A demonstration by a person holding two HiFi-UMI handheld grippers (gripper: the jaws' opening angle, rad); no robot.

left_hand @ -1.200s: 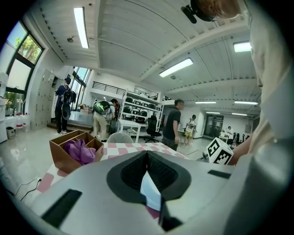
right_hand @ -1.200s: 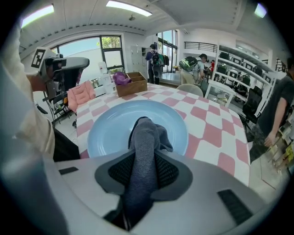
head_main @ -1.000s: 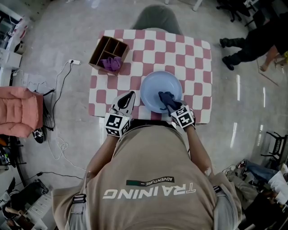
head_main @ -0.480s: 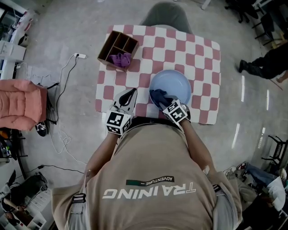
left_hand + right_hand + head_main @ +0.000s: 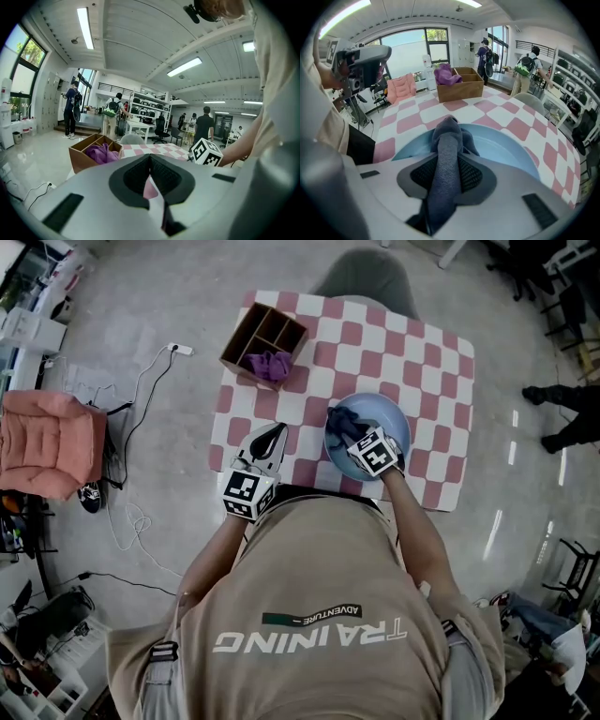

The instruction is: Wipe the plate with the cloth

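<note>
The checkered table carries a pale blue plate at its near right. The right gripper is clamped on a dark blue cloth, whose bunched end lies in the plate's left part. The left gripper, jaws together and empty, hovers left of the plate. Wiping looks under way. The next move is probably a light, pressing sweep toward the plate's right side.

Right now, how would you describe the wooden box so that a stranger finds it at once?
Start from the table with the pink and white checked cover. On its far left corner, away from the person, sits a brown wooden box, open on top and split into compartments. Unlike the round light blue plate nearer the person, it is angular and holds a purple cloth.
</note>
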